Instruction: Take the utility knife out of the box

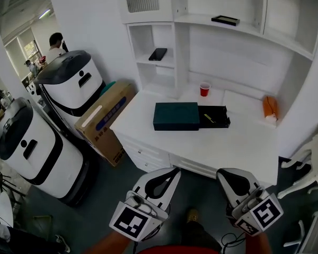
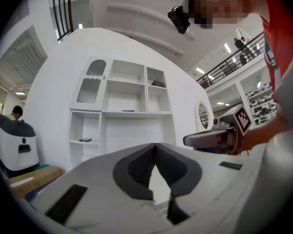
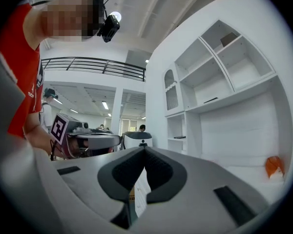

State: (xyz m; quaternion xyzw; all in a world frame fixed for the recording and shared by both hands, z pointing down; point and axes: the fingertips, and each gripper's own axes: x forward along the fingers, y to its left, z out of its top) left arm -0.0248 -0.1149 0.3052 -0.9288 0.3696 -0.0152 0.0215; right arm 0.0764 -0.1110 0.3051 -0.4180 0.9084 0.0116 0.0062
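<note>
On the white desk (image 1: pixel 238 147) lies a dark green box (image 1: pixel 176 116). Beside it on the right is an open black tray (image 1: pixel 214 117) with a small yellow-marked thing inside, likely the utility knife (image 1: pixel 209 118). In the head view both grippers hover in front of the desk, well short of its edge. The left gripper (image 1: pixel 176 169) (image 2: pixel 155 145) is shut with nothing in it. My right gripper (image 1: pixel 218 172) (image 3: pixel 145 147) is also shut and empty. Each gripper view shows the other gripper beside it.
A red cup (image 1: pixel 204 89) and an orange object (image 1: pixel 270 107) stand at the back of the desk. A phone (image 1: pixel 158 54) lies on a shelf. A cardboard box (image 1: pixel 106 120) and two white-and-black machines (image 1: pixel 74 83) (image 1: pixel 32 150) stand to the left. A white chair (image 1: pixel 312 157) is on the right.
</note>
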